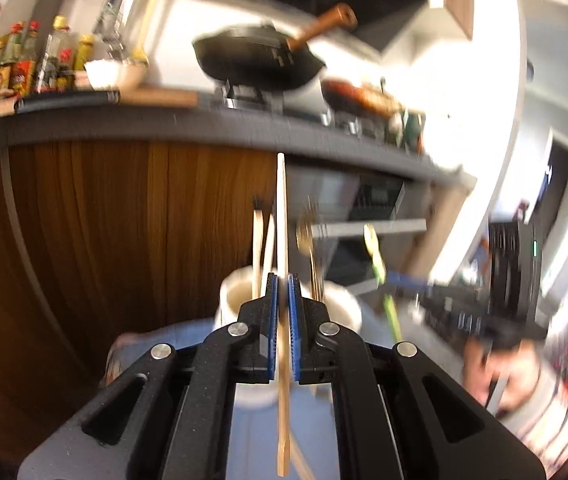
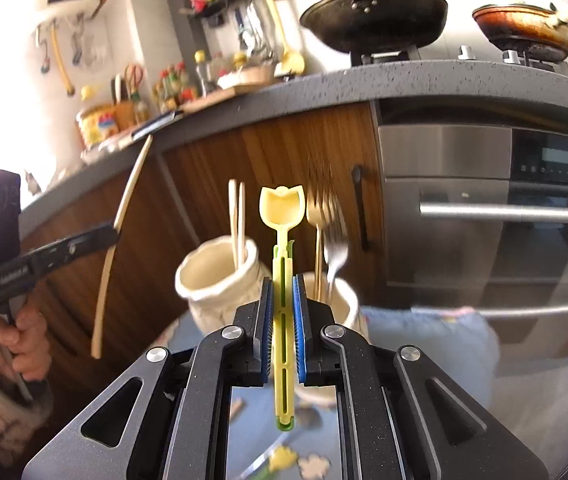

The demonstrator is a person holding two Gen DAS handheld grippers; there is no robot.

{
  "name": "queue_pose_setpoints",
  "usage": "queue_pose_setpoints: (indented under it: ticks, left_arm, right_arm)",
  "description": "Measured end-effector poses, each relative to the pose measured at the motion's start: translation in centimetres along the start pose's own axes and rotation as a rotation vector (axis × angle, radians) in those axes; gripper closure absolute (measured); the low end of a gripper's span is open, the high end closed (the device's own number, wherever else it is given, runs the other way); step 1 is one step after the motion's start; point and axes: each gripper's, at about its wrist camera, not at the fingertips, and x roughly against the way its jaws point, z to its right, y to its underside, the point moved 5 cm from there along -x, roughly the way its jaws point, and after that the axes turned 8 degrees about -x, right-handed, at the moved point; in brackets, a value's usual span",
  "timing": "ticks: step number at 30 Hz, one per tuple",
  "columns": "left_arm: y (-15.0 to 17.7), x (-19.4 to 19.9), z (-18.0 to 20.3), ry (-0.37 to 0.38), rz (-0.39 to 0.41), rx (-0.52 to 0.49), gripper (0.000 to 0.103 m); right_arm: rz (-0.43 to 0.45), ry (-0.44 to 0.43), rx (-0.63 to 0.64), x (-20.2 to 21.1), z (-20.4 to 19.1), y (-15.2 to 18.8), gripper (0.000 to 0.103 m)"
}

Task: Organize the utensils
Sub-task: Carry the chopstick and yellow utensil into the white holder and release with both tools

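Kitchen: grey counter (image 2: 404, 80), wok (image 2: 376, 20), wooden cabinets (image 2: 284, 148).

A blue cloth (image 2: 436, 336) covers the surface, and two cream ceramic jars stand on it side by side. The left jar (image 2: 216, 280) holds chopsticks, the right jar (image 2: 344, 300) forks.

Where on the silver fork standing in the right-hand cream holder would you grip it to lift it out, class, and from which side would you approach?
Grip the silver fork just below its tines, on the neck that stands clear above the right-hand cream holder. Come from above, jaws across the thin neck, because the handle is sunk in the holder. The gold fork stands close beside it, so approach from its free right side, probably.
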Motion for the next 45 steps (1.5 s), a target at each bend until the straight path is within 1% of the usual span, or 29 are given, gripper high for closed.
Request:
queue_pose_setpoints:
  ticks: [1, 7, 11, 13, 15, 16, 22, 27, 32, 36, 42, 45]
  left_arm:
    - [-0.8, -0.5, -0.3, 0.003, 0.044, 0.007, 0.098]
    - [-4.1, -3.4, -1.0, -0.022, 0.21, 0.02, 0.098]
    - [-4.7, -5.1, -0.9, -0.078, 0.283, -0.005, 0.098]
    - [-4.3, -6.0, -0.8, -0.104, 0.292, -0.015, 0.098]
    - [-2.9, -6.8, -0.9, -0.137, 0.288, -0.018, 0.098]
    - [-2.4, -7.0, -0.9, -0.141, 0.282, -0.017, 0.098]
    - [1.7, -7.5, -0.9, -0.141, 0.204, -0.003, 0.098]
    - [3.8, -7.8, -0.6, -0.141, 0.112, -0.012, 0.098]
    - [4.2, -8.2, -0.6, -0.154, 0.026, -0.045, 0.098]
    - [4.0, -8.2, -1.0, -0.168, -0.018, -0.057, 0.098]
    - [3.9, -7.2, -1.5, -0.163, -0.021, -0.052, 0.097]
    - [3.8, -6.4, -1.5, -0.157, -0.016, -0.055, 0.095]
  right_arm:
    - [0.016, 0.0, -0.007, -0.4, 0.1, -0.3, 0.093]
    - [0.079, -0.032, -0.042, -2.3, 0.7, -1.8, 0.093]
    - [0.11, -0.033, -0.055, -3.4, 1.5, -2.5, 0.093]
    - [0.118, -0.024, -0.054, -3.9, 1.9, -2.5, 0.093]
    - [0.121, -0.014, -0.047, -4.5, 2.1, -2.2, 0.093]
    - [0.12, -0.005, -0.039, -4.7, 2.1, -1.9, 0.093]
    - [0.085, 0.034, -0.006, -5.7, 2.3, 0.3, 0.093]
    - [0.027, 0.068, 0.012, -6.0, 2.2, 1.8, 0.092]
    - [-0.029, 0.121, 0.041, -6.4, 2.1, 2.4, 0.092]
    - [-0.055, 0.144, 0.056, -6.3, 1.9, 2.6, 0.092]
    - [-0.048, 0.143, 0.059, -5.2, 1.6, 2.3, 0.091]
    - [-0.039, 0.145, 0.065, -4.1, 1.4, 2.3, 0.087]
